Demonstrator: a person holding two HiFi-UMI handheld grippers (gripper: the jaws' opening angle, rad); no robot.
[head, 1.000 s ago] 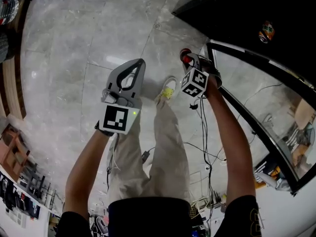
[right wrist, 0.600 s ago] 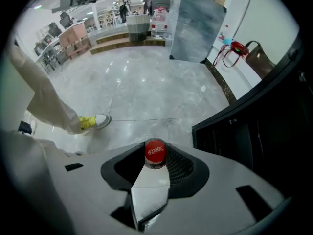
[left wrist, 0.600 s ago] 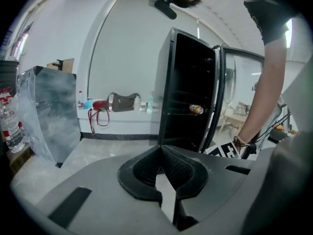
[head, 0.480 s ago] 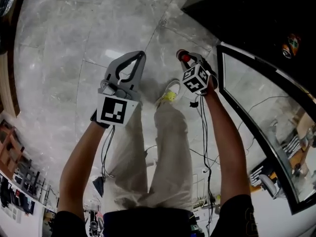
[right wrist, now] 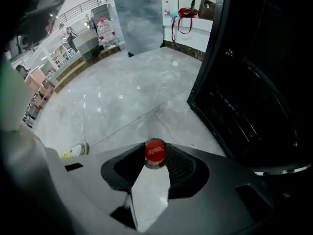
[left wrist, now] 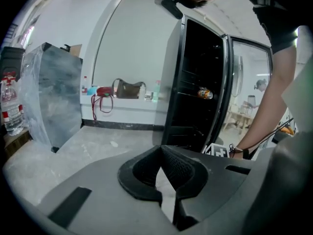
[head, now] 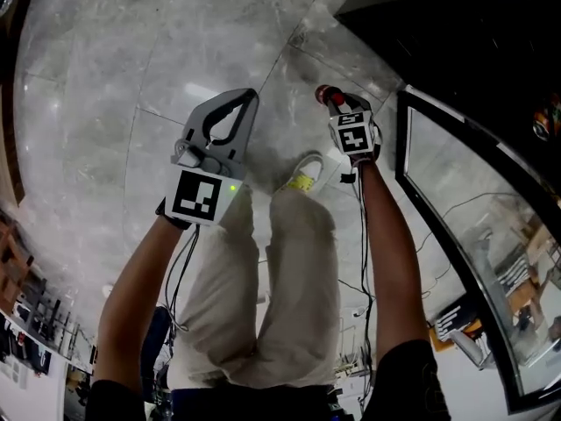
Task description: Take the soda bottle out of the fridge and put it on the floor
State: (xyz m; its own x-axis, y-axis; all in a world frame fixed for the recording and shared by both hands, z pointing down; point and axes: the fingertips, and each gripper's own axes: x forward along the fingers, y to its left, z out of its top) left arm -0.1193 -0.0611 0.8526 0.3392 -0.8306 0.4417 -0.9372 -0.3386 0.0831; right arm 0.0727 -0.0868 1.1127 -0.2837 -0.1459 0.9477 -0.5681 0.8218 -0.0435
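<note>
The soda bottle point(right wrist: 155, 153) shows mainly as a red cap and neck between the jaws of my right gripper point(right wrist: 156, 156), which is shut on it. In the head view the bottle's red cap point(head: 329, 96) pokes out beyond the right gripper point(head: 338, 105), held over the marble floor point(head: 131, 77) just left of the open fridge point(head: 456, 42). The bottle's body is hidden under the gripper. My left gripper point(head: 248, 97) hangs level to the left, its tips together with nothing in them; its own view shows the left gripper point(left wrist: 161, 149) pointing toward the fridge point(left wrist: 198, 102).
The fridge's glass door point(head: 473, 226) stands open at the right. A can point(left wrist: 205, 93) sits on a fridge shelf. The person's white shoe point(head: 307, 172) is below the grippers, with cables trailing behind. A wrapped grey block point(left wrist: 54, 97) stands far left.
The head view has swung, so the fridge and its door sit further right. The right gripper with the bottle has drifted slightly right and turned; the left one barely moved.
</note>
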